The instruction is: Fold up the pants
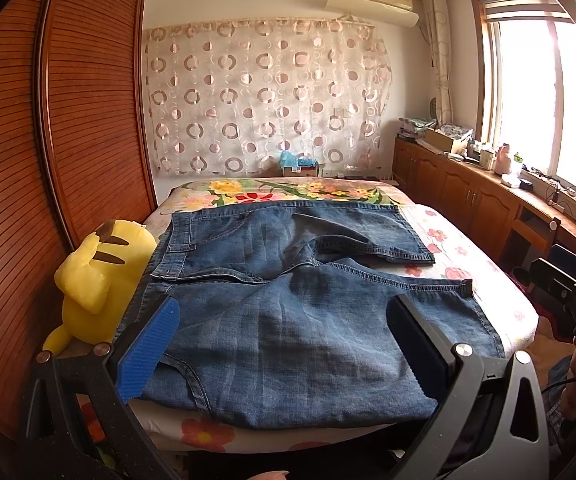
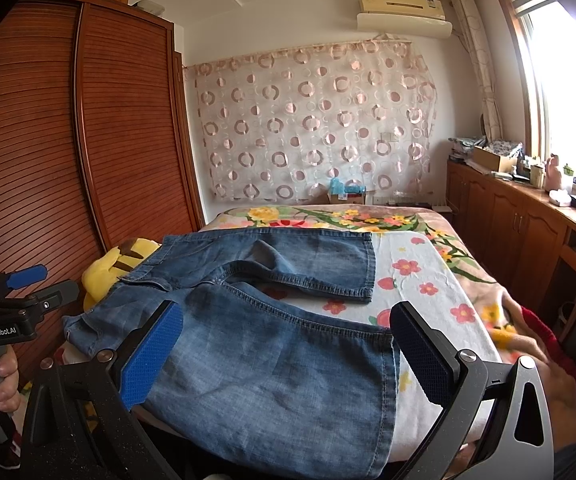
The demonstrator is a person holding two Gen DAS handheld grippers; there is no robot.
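Hovering with fingers spread wide and holding nothing, the left gripper (image 1: 283, 344) and right gripper (image 2: 288, 352) face the pants (image 1: 288, 312), which lie flat across the near end of the bed (image 1: 500, 280), waistband toward its left edge, legs splayed toward the right. A yellow plush toy (image 1: 95, 276) sits at the bed's left edge. Judged best: pinch waistband and hem of the near leg, then carry it squarely over the far leg.
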